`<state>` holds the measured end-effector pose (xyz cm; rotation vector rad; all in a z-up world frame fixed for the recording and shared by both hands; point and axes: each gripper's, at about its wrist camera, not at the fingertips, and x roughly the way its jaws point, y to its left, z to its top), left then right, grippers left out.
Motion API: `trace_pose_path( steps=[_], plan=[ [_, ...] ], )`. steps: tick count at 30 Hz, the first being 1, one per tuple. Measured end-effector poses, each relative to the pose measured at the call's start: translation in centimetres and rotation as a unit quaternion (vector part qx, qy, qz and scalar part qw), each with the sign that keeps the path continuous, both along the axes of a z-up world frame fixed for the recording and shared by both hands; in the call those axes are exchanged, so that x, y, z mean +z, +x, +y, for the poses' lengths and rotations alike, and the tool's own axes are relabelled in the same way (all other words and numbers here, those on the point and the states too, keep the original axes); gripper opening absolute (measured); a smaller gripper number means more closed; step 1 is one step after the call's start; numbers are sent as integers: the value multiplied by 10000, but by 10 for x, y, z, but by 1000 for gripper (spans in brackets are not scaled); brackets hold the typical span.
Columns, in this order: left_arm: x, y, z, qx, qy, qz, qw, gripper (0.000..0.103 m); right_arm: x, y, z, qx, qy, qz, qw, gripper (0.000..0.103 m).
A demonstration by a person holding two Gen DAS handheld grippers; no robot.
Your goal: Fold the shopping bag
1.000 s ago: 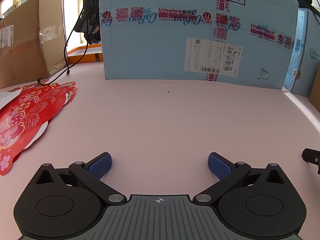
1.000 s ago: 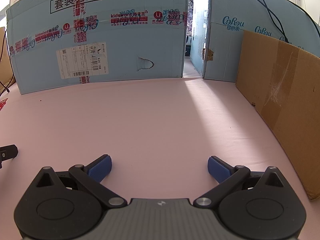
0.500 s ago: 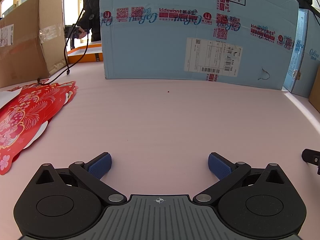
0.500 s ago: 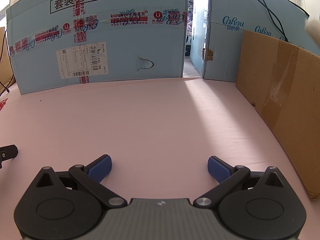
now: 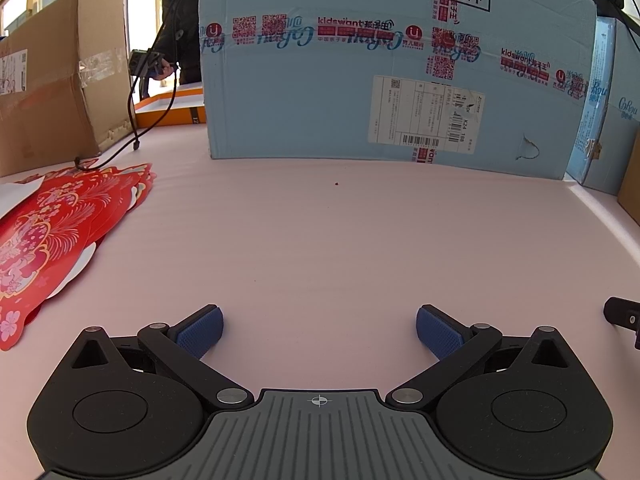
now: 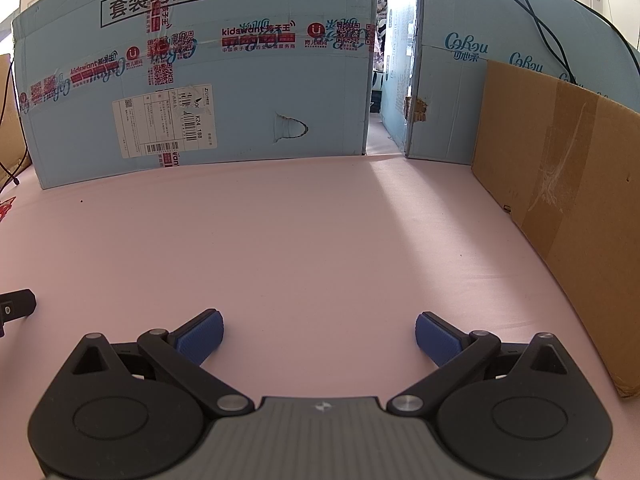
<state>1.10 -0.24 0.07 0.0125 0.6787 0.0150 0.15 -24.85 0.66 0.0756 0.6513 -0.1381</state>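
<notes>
Left wrist view is showing the red shopping bag lying flat at the far left of the pink worktop, its printed flowers facing up and its long axis running from the near left corner away toward the brown carton. A black cable is trailing down onto the worktop just beyond the bag's far end. The left tool is sitting low over bare worktop with its blue pads spread wide and nothing between them; the bag is lying well off to its left and a little ahead. Behind, a large blue carton is standing across the back.

Right wrist view is showing only a sliver of red at the left edge, likely the bag's far tip. The right tool is likewise resting wide apart and empty, with a brown cardboard panel standing along its right.

Judging from this, folding is not yet begun, and the left tool is much the nearer; reaching the bag is likely calling for a swing leftward, with the right tool crossing most of the worktop to help.
</notes>
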Motion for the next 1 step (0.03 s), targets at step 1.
trace_pose_path(
  steps=[1],
  plan=[
    [0,0,0,0,-4,0,10000,103,0,0,0,0,0,0,10000,103]
  ],
)
